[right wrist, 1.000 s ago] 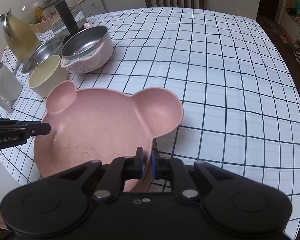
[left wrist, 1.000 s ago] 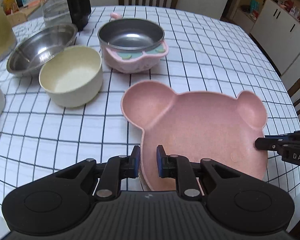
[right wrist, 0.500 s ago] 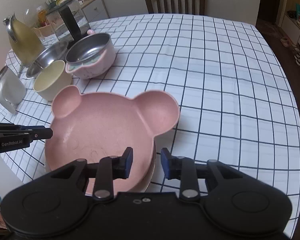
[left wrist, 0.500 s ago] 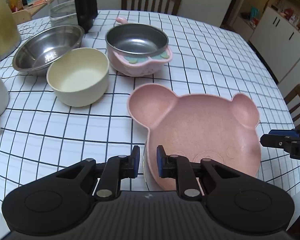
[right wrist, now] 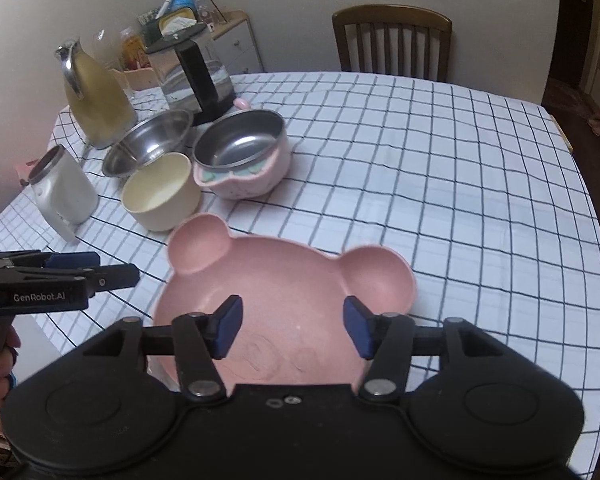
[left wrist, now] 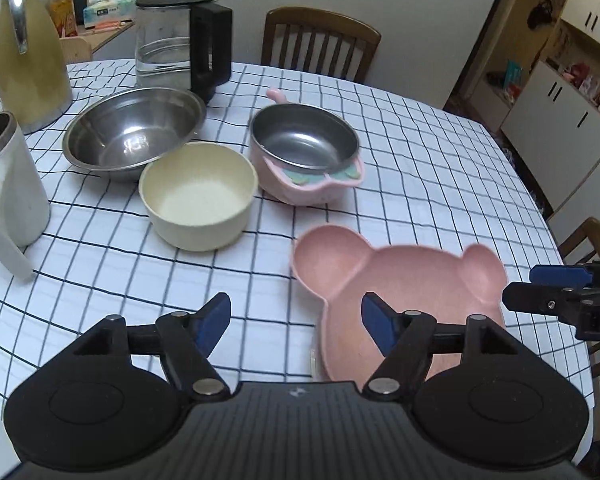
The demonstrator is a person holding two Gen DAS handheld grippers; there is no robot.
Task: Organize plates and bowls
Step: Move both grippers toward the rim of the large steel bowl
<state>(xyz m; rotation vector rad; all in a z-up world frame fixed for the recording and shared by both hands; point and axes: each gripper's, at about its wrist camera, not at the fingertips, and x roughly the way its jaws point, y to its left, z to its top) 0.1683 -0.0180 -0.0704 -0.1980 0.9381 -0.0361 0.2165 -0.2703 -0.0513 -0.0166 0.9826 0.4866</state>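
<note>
Both grippers hang spread wide at the near edge of the tabletop, holding nothing: left gripper over the cloth just left of the pink bear-shaped plastic plate, right gripper above the plate's middle. The plate lies flat by the near edge, ears pointing away, and seems to sit on something pale underneath; can't tell what.

Risk, as a judgement: the plate is close to the table edge, so a nudge from either gripper could slide it off. The bowls are crowded, so reaching for one may knock its neighbour.

Beyond, toward the left side: cream round bowl, touching or nearly touching the pink bowl with steel liner and small handle; behind them a wide stainless steel bowl. White metal mug at the left edge. Far left corner: gold thermos jug and glass electric kettle.

White black-grid tablecloth covers the round table, right half bare. Wooden chair at the far edge, cluttered sideboard behind, white cabinets at right.
</note>
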